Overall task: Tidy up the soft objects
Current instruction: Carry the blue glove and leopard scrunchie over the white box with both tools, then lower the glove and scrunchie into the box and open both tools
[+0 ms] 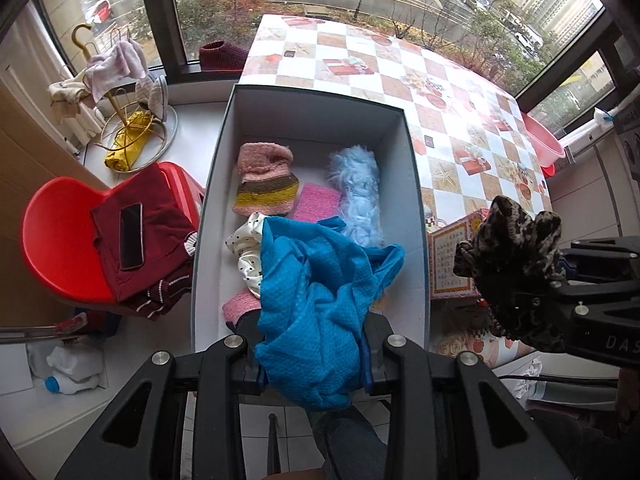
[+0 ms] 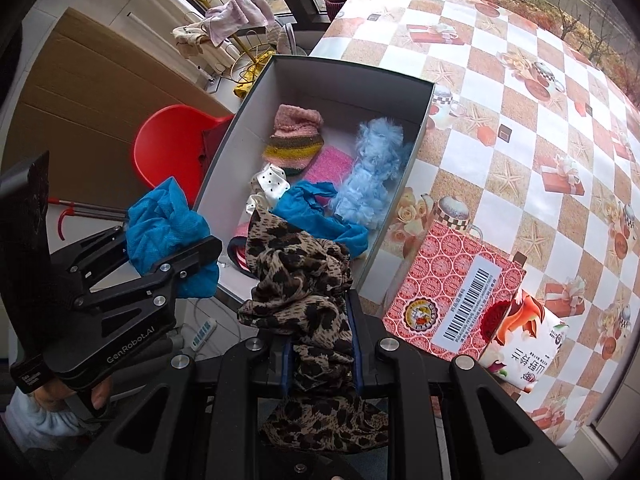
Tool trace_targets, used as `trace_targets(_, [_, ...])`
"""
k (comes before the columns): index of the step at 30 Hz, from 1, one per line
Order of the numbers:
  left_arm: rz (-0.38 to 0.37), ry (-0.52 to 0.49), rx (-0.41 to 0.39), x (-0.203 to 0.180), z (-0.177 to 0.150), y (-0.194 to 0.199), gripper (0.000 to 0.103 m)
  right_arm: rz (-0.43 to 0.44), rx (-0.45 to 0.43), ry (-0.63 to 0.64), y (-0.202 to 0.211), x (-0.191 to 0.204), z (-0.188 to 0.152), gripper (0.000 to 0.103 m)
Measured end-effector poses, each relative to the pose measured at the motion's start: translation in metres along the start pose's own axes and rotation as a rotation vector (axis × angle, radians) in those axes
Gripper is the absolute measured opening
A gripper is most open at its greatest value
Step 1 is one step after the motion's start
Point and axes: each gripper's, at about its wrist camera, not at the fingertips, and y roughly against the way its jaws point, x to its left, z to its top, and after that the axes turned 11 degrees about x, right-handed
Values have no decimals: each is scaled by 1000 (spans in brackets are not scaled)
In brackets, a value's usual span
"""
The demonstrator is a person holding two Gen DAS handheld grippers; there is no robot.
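Right, left gripper (image 1: 316, 364) pinches the blue cloth (image 1: 320, 300), right gripper (image 2: 320, 364) clamps the leopard scarf (image 2: 308, 292); lower both well inside the box (image 1: 416, 200) before letting go.

Your box (image 2: 420, 128) sits at the worktop's (image 2: 520, 80) left edge. Inside, the knit hat (image 2: 296, 140) lies at the far end, the fluffy piece (image 2: 372, 172) along the right wall, the dotted cloth (image 2: 272, 184) nearer. A carton (image 2: 448, 292) stands just right of the box.

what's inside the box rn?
In the box: striped knit hat, pink cloth, fluffy light-blue piece, polka-dot fabric, part of the blue scarf. The scarves cover the near end; only a pink edge shows.
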Motion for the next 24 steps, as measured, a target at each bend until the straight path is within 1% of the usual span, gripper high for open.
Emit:
trace_targets(5, [25, 50, 2, 10, 10, -5, 35, 15, -10, -20, 0, 2, 19, 23])
trace_targets(10, [24, 89, -8, 15, 22, -8, 35, 19, -13, -26, -2, 5, 38, 23])
trace_targets(14, [34, 94, -8, 13, 33, -13, 35, -10, -7, -7, -7, 10, 50, 23])
trace_targets(24, [61, 111, 9, 13, 48, -26, 35, -27, -3, -6, -14, 12, 72, 23])
